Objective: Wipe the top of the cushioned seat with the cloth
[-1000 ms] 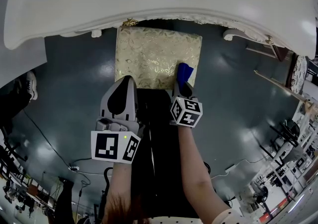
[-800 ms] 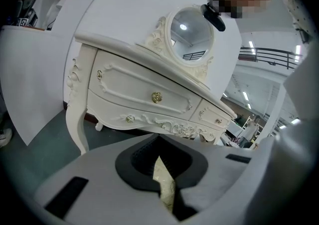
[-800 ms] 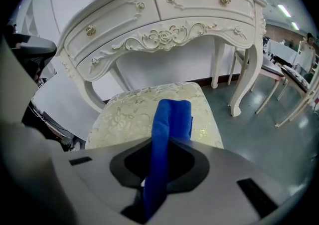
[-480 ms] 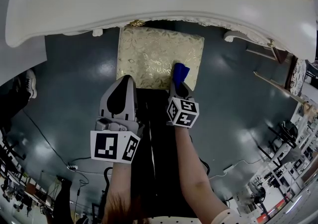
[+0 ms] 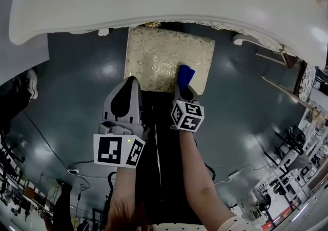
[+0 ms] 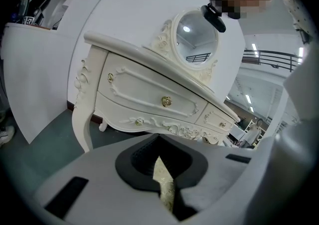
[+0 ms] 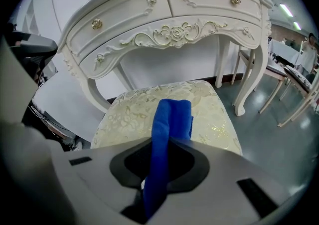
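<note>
The blue folded cloth [image 7: 167,134] was clamped between the jaws of the right gripper [image 7: 159,164], its free end reaching forward over the near right part of the square seat with the pale gold floral cushion [image 7: 129,114]. In the head view the cloth [image 5: 185,75] sat close to that seat's [image 5: 154,56] front right corner, with the right gripper [image 5: 183,89] just behind it. The left gripper [image 5: 129,84] hung at the seat's near edge, left of the cloth, its jaws together on nothing. The seat stood on the dark grey-green floor [image 5: 77,71], right before the white carved dressing table [image 7: 169,14] with gold knobs.
</note>
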`<state>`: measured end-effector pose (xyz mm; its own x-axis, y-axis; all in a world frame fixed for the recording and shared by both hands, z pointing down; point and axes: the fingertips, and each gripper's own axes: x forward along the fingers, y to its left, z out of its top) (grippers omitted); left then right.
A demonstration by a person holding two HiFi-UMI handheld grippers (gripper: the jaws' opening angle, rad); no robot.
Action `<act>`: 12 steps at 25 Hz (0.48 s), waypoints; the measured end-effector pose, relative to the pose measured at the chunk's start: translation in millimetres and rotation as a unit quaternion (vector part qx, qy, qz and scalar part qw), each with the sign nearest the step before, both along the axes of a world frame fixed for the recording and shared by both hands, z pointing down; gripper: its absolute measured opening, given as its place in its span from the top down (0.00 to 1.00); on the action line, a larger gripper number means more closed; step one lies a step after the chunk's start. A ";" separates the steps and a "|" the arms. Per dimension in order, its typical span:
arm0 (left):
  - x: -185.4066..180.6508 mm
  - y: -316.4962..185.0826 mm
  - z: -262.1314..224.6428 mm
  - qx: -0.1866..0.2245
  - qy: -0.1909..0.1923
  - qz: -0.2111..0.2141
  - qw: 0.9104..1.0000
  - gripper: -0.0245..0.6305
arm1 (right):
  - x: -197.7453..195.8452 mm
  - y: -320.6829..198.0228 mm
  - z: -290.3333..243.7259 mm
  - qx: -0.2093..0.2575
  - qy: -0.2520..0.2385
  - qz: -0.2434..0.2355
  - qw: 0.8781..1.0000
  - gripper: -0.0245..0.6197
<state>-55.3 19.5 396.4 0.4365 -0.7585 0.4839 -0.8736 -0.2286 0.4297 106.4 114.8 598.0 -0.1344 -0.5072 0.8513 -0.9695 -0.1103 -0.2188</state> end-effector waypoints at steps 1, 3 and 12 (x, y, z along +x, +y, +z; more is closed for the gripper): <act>-1.5 -0.2 -0.2 0.000 0.000 -0.001 1.000 0.96 | -1.4 -0.3 -0.4 0.000 0.000 0.000 1.000 0.87; -4.0 -0.5 -0.2 -0.001 0.001 -0.003 1.000 0.96 | -3.5 -0.8 -0.9 -0.001 0.000 -0.001 1.000 0.87; -17.2 -3.4 0.0 0.000 0.003 -0.012 1.000 0.96 | -18.8 -5.8 -1.0 0.001 -0.004 -0.004 1.000 0.87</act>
